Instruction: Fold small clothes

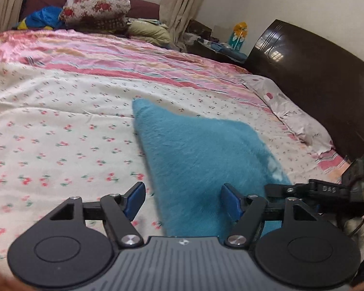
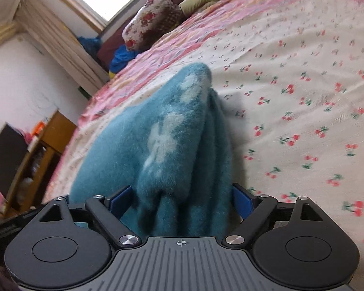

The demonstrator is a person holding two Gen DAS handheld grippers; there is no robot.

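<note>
A fuzzy teal garment (image 1: 201,155) with pale patches lies on the cherry-print bedsheet (image 1: 51,131). My left gripper (image 1: 182,200) is open, its blue pads either side of the garment's near left edge, gripping nothing. In the right wrist view the same teal garment (image 2: 162,143) is bunched and raised in folds between the blue pads of my right gripper (image 2: 180,202). The jaws stand wide with the thick fabric filling the gap; whether they pinch it is unclear. The right gripper also shows in the left wrist view (image 1: 327,190), at the garment's right side.
A dark wooden headboard (image 1: 322,80) runs along the bed's right side. A pink striped quilt (image 1: 133,55), floral pillows (image 1: 97,7) and blue clothes (image 1: 41,19) lie at the far end by the window. A wooden cabinet (image 2: 36,155) stands beside the bed.
</note>
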